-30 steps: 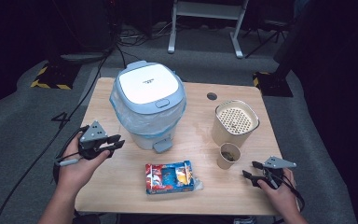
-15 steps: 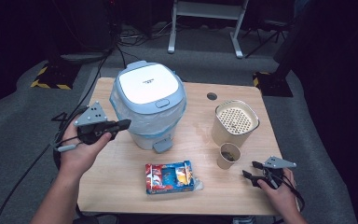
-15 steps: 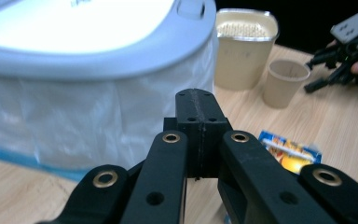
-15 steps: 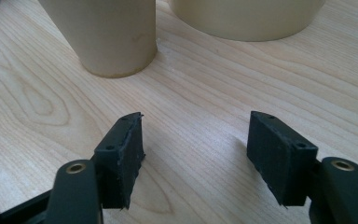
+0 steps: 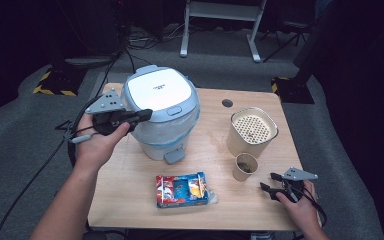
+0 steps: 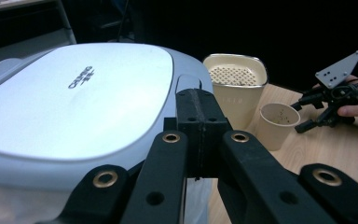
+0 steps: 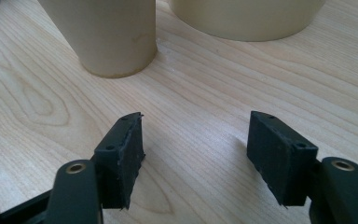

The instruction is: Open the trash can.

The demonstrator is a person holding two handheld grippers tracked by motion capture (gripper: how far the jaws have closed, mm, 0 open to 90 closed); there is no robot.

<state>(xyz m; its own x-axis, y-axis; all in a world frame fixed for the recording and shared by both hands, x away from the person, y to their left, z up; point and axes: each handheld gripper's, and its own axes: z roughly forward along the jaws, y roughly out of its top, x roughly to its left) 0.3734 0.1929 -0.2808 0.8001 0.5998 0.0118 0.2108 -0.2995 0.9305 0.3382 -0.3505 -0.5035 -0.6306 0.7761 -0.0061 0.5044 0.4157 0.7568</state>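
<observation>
On the worktop, the left gripper has risen to the rice cooker lid's left edge, its jaws just closed together on nothing, apparently to press the lid button; the right gripper rests beside the paper cup, jaws apart, empty.

A snack packet lies on the table.

The rice cooker looks like smooth plastic, its pale lid faintly glossy. The table is light wood with visible grain and a matt finish. The snack packet is shiny printed foil, and the small cup looks like matt paper.
</observation>
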